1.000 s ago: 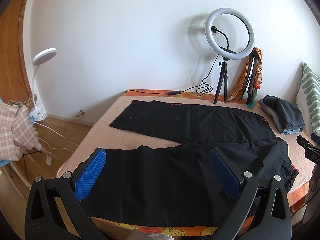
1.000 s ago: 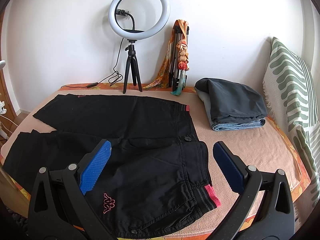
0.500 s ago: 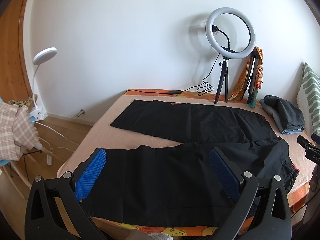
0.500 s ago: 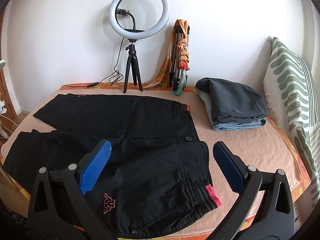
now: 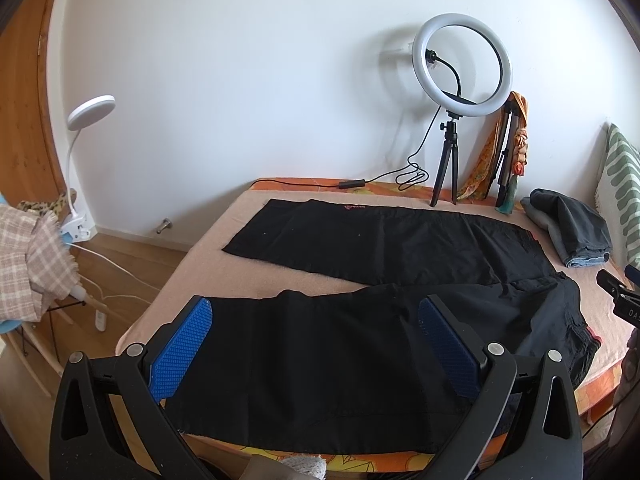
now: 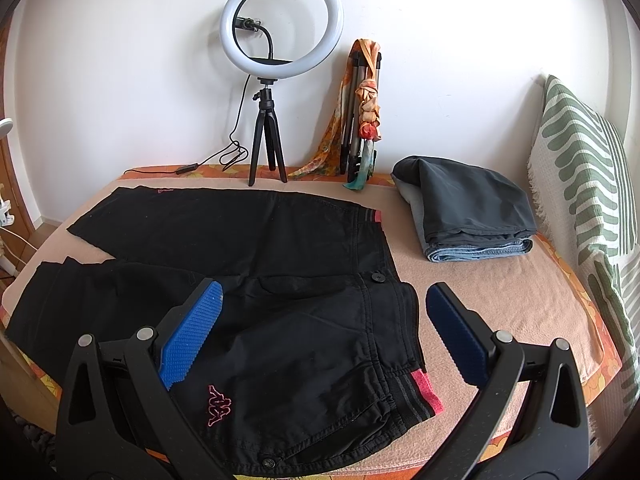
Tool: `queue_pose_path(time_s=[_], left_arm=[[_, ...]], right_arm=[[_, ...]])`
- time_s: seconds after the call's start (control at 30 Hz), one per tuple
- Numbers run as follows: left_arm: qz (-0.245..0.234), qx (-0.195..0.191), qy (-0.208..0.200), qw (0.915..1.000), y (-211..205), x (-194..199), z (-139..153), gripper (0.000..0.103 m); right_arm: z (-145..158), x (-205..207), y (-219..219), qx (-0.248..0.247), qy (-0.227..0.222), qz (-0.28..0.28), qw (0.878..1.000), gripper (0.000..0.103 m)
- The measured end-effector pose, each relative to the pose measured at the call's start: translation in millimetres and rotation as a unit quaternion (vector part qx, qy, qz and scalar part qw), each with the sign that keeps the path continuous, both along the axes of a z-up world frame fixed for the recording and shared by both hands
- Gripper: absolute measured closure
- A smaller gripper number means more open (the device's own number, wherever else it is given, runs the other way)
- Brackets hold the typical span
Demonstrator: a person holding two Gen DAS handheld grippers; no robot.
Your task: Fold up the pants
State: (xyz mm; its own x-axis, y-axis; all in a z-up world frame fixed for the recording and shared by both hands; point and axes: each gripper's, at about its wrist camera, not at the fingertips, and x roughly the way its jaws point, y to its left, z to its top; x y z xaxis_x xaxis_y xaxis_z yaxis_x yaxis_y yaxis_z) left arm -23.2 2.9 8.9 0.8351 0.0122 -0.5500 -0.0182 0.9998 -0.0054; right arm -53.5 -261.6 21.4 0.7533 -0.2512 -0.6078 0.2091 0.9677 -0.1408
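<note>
Nothing has shifted since the earlier frames: both claws hang where they were and the cloth lies the same.

Left wrist view: the left claw (image 5: 316, 344) stands wide open, gripping nothing, over the near leg of the black pants (image 5: 360, 240). The pants lie spread on the bed (image 5: 208, 264), legs parted in a V, far leg running toward the wall, hems to the left. The near hem sits right at the bed's near edge, so a careless pull could drag it over the side. At far right a bit of the other tool shows. Bare blanket lies open to the left of the hems; a clip lamp (image 5: 86, 152) and cables stand off the bed there.

Right wrist view: the right claw (image 6: 324, 332) is likewise spread wide and empty, above the waist end, where the waistband (image 6: 416, 400) with its pink tab is rumpled and partly turned over. My guess is that pinching only the top layer there would leave the fold crooked. A folded stack of clothes (image 6: 468, 212) lies on the far right, well apart, with clear blanket between. The ring light (image 6: 280, 32) stands just past the far leg, so a high sweep that way might knock it.
</note>
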Motion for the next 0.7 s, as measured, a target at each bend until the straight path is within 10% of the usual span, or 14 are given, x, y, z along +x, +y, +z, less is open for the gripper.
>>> queue_pose_path(time_s=[0.7], left_arm=[[-0.016, 0.009, 0.028, 0.9994, -1.5, -3.8, -15.2, 0.0]], right_arm=[[-11.9, -14.4, 18.8, -0.014, 0.033, 0.075, 0.996, 0.0]])
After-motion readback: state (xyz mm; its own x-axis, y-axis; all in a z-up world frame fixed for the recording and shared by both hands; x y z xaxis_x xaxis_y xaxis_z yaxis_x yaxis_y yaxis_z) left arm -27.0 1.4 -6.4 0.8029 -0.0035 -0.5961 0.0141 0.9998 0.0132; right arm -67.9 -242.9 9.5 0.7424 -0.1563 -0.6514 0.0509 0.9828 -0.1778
